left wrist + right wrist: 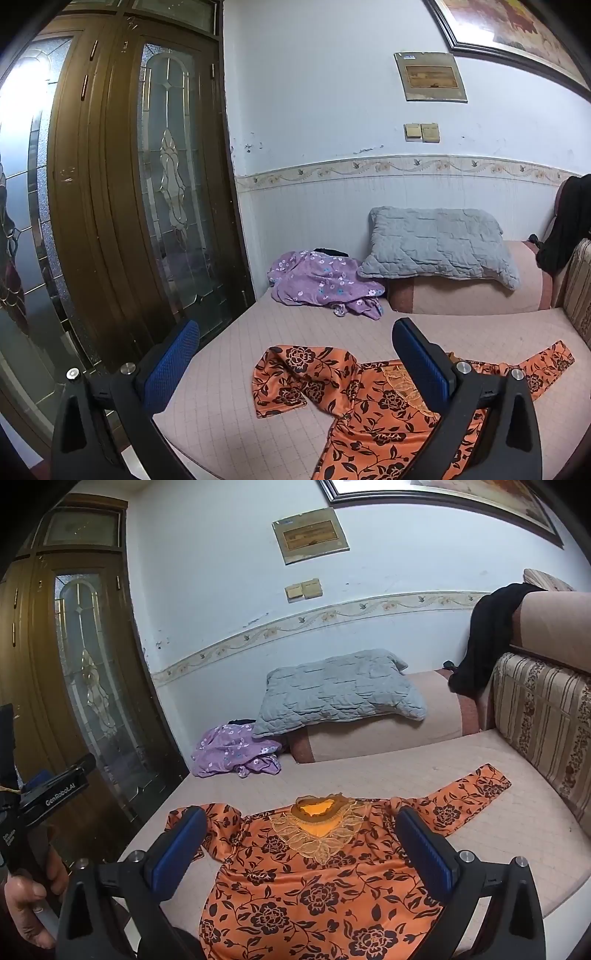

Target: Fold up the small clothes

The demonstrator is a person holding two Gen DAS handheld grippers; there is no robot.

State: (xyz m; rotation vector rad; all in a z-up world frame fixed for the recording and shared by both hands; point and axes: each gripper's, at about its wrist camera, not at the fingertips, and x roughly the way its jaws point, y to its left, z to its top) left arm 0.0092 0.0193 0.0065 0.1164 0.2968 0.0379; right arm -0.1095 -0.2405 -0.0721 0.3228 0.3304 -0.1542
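The lower part of the orange floral top runs off the bottom edge in both wrist views, so its hem cannot be seen. In the left wrist view the right finger covers the top's neckline and part of one sleeve. The purple floral garment is bunched, its shape unreadable, and a dark item behind it barely shows. The grey pillow hides part of the bolster beneath it. The large framed picture is cut by the top edge. The small wall plaque bears print too small to read. A hand is cut off at the left edge.
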